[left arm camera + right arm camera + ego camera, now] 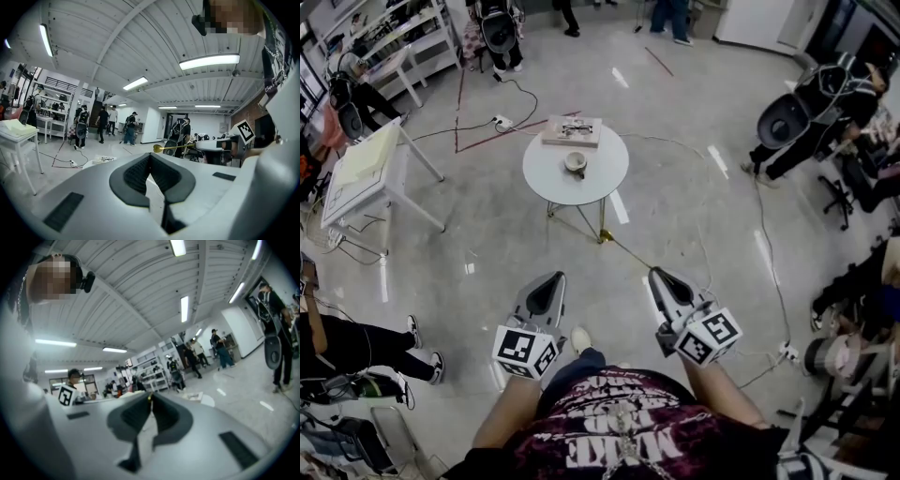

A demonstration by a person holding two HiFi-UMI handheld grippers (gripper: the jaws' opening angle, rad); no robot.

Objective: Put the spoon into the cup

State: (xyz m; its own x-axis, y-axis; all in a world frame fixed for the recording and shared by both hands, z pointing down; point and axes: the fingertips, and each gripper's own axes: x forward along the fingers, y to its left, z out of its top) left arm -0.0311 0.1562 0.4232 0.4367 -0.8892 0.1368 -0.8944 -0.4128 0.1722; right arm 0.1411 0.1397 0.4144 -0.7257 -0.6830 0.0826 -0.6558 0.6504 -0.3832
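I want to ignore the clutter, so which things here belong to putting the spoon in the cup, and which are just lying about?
For the job: spoon, gripped in the right claw; cup on the round table.
Lying about: flat box beyond the cup; white side table; floor cables; left claw, shut on nothing.

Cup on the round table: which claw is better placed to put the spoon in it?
Right. The right claw is already shut on the gold spoon, which points ahead toward the cup on the table. The left claw is shut and holds nothing.
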